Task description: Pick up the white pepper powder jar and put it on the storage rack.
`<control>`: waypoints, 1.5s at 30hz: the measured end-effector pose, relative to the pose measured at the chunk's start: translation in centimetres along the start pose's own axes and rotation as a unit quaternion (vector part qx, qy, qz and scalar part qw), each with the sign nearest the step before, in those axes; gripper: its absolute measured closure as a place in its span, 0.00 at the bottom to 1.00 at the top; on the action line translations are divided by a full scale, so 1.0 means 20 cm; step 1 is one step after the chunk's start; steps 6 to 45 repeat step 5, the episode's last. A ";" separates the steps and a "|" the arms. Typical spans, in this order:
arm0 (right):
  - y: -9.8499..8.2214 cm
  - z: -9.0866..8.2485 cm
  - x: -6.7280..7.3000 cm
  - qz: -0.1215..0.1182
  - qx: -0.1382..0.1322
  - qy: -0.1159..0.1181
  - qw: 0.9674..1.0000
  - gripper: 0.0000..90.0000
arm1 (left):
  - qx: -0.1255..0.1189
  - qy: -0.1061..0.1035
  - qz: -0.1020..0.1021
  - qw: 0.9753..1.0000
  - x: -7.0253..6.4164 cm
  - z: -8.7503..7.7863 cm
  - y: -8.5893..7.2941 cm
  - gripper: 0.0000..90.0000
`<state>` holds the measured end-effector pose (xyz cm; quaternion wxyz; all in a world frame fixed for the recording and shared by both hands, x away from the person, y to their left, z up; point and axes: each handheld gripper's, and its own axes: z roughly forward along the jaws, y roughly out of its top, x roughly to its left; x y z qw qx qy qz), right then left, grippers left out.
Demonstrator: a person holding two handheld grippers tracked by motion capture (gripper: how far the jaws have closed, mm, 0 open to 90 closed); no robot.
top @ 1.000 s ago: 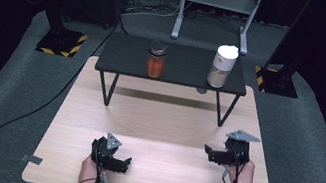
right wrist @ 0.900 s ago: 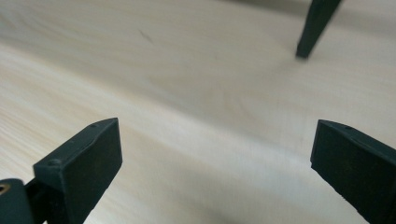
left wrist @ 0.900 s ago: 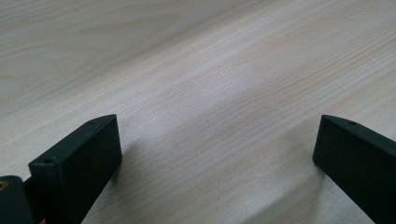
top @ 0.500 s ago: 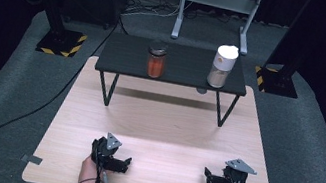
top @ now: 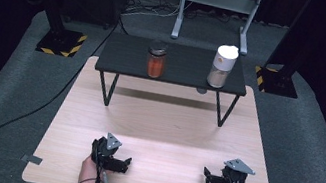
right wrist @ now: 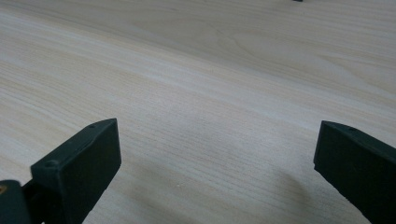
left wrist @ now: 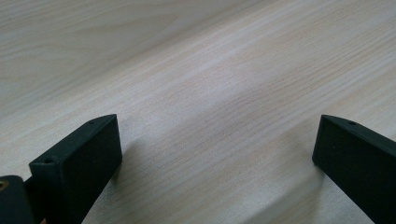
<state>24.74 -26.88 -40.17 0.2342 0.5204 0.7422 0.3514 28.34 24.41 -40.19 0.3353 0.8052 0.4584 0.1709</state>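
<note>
Both grippers, left (top: 123, 165) and right (top: 209, 178), rest fingers spread on a pale wooden bench (top: 168, 138) amid grey carpet (top: 25, 82) and dark surroundings.

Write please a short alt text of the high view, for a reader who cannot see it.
Two hands hold an open claw each, left claw and right claw, low over the near edge of a pale wooden board. Beyond them a small black table carries an orange jar and a white bottle, standing apart.

Orange jar (top: 156, 61), white canister (top: 221, 66), black bench (top: 126, 57)
</note>
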 end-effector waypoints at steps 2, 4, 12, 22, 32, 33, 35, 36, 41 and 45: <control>0.00 0.00 0.00 0.000 -0.002 0.001 1.000 0.00 | -0.001 0.001 0.001 1.000 0.00 0.00 0.00 0.01; -0.01 0.00 0.00 0.000 -0.003 0.000 1.000 0.00 | 0.000 -0.001 0.000 1.000 0.00 0.00 0.00 0.01; -0.01 0.00 0.00 0.000 -0.004 -0.002 1.000 0.00 | 0.000 -0.002 0.002 1.000 0.00 0.00 0.00 0.01; -0.01 0.00 0.00 0.000 -0.004 -0.002 1.000 0.00 | 0.000 -0.002 0.002 1.000 0.00 0.00 0.00 0.01; -0.01 0.00 0.00 0.000 -0.004 -0.002 1.000 0.00 | 0.000 -0.002 0.002 1.000 0.00 0.00 0.00 0.01; -0.01 0.00 0.00 0.000 -0.004 -0.002 1.000 0.00 | 0.000 -0.002 0.002 1.000 0.00 0.00 0.00 0.01; -0.01 0.00 0.00 0.000 -0.004 -0.002 1.000 0.00 | 0.000 -0.002 0.002 1.000 0.00 0.00 0.00 0.01; -0.01 0.00 0.00 0.000 -0.004 -0.002 1.000 0.00 | 0.000 -0.002 0.002 1.000 0.00 0.00 0.00 0.01; -0.01 0.00 0.00 0.000 -0.004 -0.002 1.000 0.00 | 0.000 -0.002 0.002 1.000 0.00 0.00 0.00 0.01; -0.01 0.00 0.00 0.000 -0.004 -0.002 1.000 0.00 | 0.000 -0.002 0.002 1.000 0.00 0.00 0.00 0.01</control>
